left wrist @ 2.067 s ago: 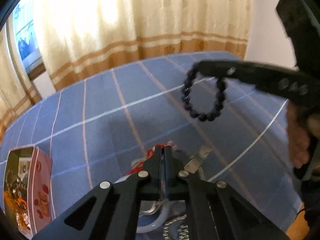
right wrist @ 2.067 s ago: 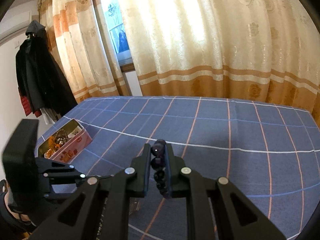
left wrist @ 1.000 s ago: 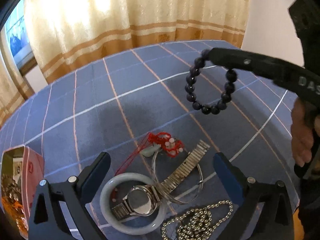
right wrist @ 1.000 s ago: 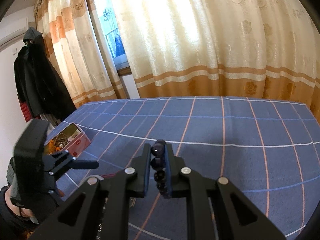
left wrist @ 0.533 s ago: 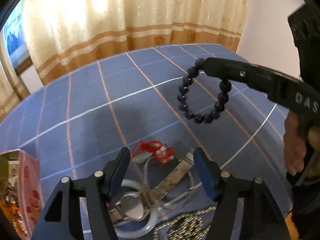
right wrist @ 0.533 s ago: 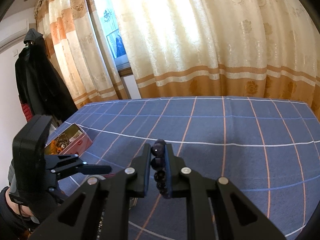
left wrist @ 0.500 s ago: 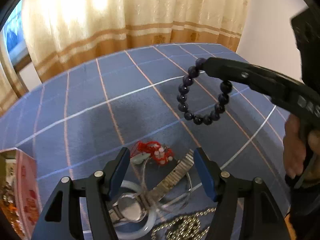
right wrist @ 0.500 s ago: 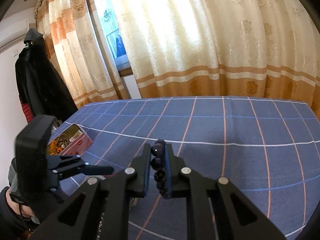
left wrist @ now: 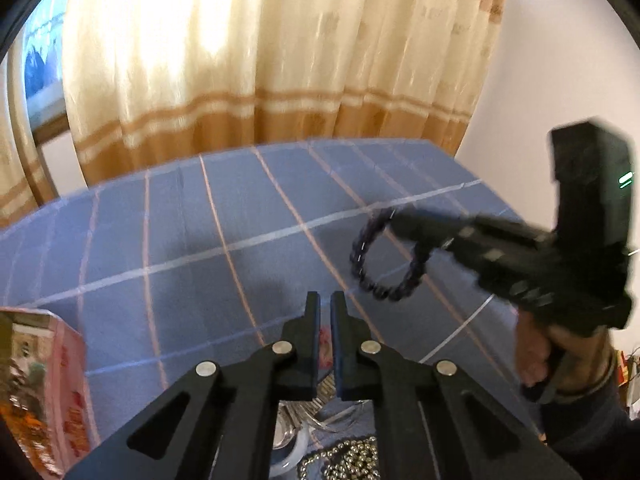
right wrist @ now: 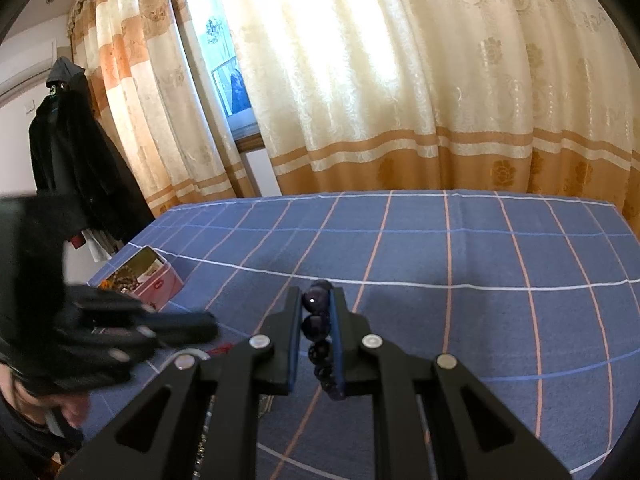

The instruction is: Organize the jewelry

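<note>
The black right gripper (right wrist: pixel 316 308) clamped one dark purple round-bead bracelet (left wrist: pixel 384 258), holding it above the blue checked tablecloth (right wrist: pixel 460 252), whose middle and far edge lay bare. The black left gripper (left wrist: pixel 325 312) was nearly closed on nothing, above a silver ball-chain (left wrist: pixel 352 460) at the near edge. One pink open tin box (right wrist: pixel 148 276) sat by the left edge.
</note>
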{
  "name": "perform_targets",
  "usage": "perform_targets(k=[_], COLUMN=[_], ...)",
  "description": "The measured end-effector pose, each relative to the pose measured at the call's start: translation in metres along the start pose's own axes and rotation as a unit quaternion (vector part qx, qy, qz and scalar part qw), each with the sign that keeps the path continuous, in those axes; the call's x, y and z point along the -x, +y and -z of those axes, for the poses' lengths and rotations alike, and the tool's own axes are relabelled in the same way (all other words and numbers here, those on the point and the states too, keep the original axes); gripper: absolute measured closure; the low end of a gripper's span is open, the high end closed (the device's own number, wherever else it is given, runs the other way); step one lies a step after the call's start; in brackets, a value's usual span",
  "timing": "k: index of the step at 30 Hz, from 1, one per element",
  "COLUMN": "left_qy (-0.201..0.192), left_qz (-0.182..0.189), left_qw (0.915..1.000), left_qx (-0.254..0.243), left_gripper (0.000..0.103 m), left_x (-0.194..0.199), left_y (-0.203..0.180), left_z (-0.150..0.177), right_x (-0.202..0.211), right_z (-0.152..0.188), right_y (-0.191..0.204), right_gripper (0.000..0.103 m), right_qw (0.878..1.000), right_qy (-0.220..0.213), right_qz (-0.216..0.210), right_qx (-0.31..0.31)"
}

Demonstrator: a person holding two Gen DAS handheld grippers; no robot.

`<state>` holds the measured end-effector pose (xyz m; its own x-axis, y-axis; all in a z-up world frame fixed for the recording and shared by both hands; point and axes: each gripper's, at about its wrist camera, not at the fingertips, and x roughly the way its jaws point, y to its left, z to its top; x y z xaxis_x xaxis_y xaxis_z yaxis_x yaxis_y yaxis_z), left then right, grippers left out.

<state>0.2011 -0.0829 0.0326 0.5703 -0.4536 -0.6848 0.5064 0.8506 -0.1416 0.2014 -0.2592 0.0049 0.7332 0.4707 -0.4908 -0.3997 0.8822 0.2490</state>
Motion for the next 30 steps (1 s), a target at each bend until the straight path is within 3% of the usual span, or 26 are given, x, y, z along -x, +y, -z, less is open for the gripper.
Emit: perform_targets(k=[4,8,10,11,12,13,17,19,22,23,27,29,30], left_qy=[-0.031,-0.008,-0.005,-0.002,0.005,0.010,0.018,0.026,0.033,0.037,0.061,0.071,0.076], left_qz=[0.001,0.011,-0.017,-0.012,-0.003,-0.004,-0.079,-0.117,-0.128,-0.125,-0.103,-0.100,-0.098], left_qw=[0.9995,0.9996,0.9990,0.9990,0.9992,0.9990,0.9905,0.9857,0.9849,0.9857,0.9863,0.9843,0.9832], left_qx=[-0.007,-0.026,-0.041,-0.044,-0.040,-0.044,-0.111,-0.118,-0.111,-0.107,-0.113,-0.126,-0.134], left_gripper=[0.100,0.099,0.092,0.068,0.016,0.002,0.001,0.002,0.002,0.007,0.050,0.064,0.066], left_x=[0.029,0.021,0.012,0.006,0.001,-0.003,-0.022,-0.031,-0.040,-0.042,-0.053,-0.060,-0.062], left_y=[-0.002,-0.009,-0.016,-0.017,-0.018,-0.019,-0.033,-0.033,-0.023,-0.020,-0.018,-0.024,-0.027], left_z=[-0.008,-0.004,0.002,0.003,0.006,0.008,0.021,0.025,0.027,0.028,0.033,0.036,0.037], right_x=[0.000,-0.005,-0.007,-0.007,-0.006,-0.006,-0.004,-0.003,-0.002,-0.002,-0.001,-0.001,-0.001], right_z=[0.000,0.001,0.002,0.002,0.001,0.001,0.000,-0.001,-0.001,-0.001,0.000,0.000,0.000], right_y=[0.001,0.002,0.004,0.004,0.004,0.003,0.000,0.000,0.001,0.000,0.001,0.002,0.002], right_gripper=[0.087,0.087,0.087,0.087,0.087,0.087,0.087,0.087,0.087,0.087,0.087,0.087,0.087], right_qw=[1.000,1.000,1.000,1.000,1.000,1.000,1.000,1.000,1.000,1.000,1.000,1.000,1.000], right_qy=[-0.002,0.004,0.007,0.006,0.006,0.005,0.002,-0.001,-0.002,-0.002,-0.001,-0.002,-0.002], right_qz=[0.003,0.009,0.010,0.010,0.010,0.010,0.011,0.009,0.008,0.008,0.005,0.003,0.003], right_qx=[0.004,0.004,0.005,0.005,0.004,0.004,-0.003,-0.003,-0.003,-0.002,-0.003,-0.002,-0.002])
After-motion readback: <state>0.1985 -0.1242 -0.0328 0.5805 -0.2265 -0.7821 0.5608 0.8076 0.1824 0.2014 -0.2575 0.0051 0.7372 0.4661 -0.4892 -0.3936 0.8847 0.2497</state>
